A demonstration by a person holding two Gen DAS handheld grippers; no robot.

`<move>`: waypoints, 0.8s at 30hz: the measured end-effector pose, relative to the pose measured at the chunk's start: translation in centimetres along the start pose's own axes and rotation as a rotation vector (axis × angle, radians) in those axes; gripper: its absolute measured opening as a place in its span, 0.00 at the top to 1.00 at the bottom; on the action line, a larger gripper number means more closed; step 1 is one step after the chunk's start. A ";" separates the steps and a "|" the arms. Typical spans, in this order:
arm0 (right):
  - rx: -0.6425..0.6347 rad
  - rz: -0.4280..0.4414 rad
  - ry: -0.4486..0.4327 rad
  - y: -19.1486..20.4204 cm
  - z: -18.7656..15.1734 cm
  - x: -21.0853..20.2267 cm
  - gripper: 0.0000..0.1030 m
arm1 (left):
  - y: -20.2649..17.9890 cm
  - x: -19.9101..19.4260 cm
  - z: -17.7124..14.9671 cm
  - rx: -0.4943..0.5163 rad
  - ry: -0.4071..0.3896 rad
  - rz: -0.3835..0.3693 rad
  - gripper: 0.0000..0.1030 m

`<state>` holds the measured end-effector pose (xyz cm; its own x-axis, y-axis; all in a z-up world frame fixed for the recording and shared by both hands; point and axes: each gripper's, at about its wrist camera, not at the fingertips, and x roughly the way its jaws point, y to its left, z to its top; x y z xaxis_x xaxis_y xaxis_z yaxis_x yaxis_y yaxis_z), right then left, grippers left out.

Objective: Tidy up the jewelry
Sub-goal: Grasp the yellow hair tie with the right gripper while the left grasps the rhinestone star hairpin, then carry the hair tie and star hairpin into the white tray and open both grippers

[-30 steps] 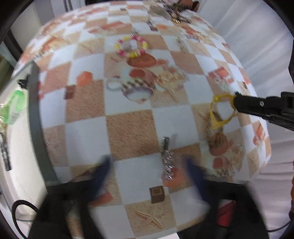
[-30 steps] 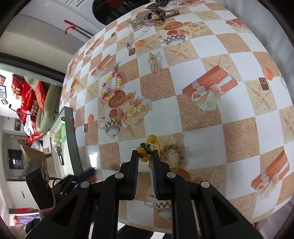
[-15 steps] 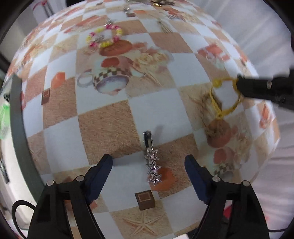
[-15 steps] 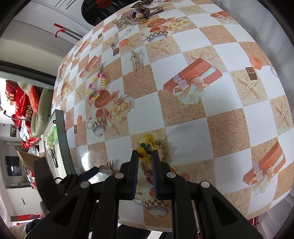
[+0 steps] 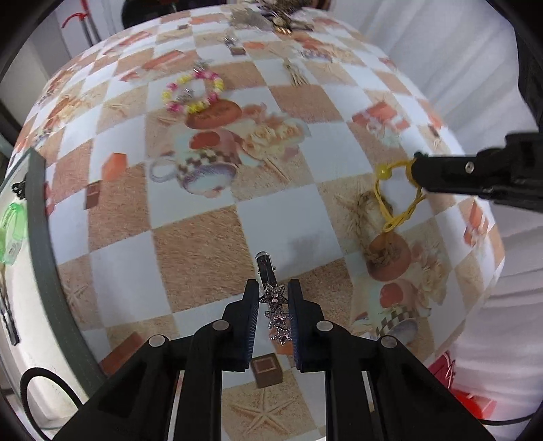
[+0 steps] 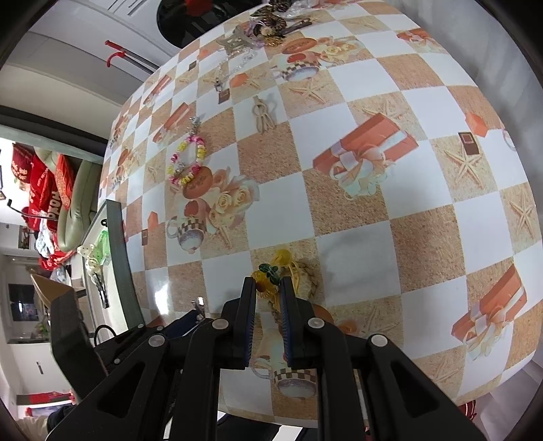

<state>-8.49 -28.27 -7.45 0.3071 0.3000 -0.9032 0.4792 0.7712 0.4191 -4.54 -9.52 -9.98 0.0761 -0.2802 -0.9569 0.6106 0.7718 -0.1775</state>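
My left gripper [image 5: 271, 288] is shut on a silver star hair clip [image 5: 273, 298] whose end pokes out ahead of the fingers, low over the checkered table [image 5: 203, 244]. My right gripper [image 6: 267, 285] is shut on a yellow cord bracelet with a green and amber charm [image 6: 269, 273]; in the left wrist view the bracelet [image 5: 397, 196] hangs from the right gripper's tip above the table's right side. A pink and yellow bead bracelet [image 5: 191, 91] lies farther back; it also shows in the right wrist view [image 6: 186, 159].
A beige hair tie [image 6: 263, 113] and a pile of more jewelry [image 6: 268, 27] lie at the far end of the table. A dark-rimmed tray [image 5: 40, 237] with green items borders the table's left. The table edge drops off at right.
My left gripper has closed from wide open onto the star hair clip. My right gripper has stayed shut on the yellow bracelet and barely moved.
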 end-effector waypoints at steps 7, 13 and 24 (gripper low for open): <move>-0.042 0.019 -0.015 2.7 0.6 -0.7 0.85 | 2.0 -2.7 0.4 -0.072 -0.060 -0.011 0.79; -0.099 0.048 -0.012 6.0 1.1 -0.4 0.85 | 5.5 -5.7 0.7 -0.134 -0.131 0.003 0.79; -0.248 0.120 0.018 14.7 1.6 1.4 0.85 | 12.4 -9.5 -1.5 -0.284 -0.211 0.068 0.79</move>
<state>0.30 -17.42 -2.36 0.3336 0.4056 -0.8510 0.2236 0.8429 0.4894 1.14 3.54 -3.47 0.2881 -0.3112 -0.9056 0.3578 0.9122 -0.1996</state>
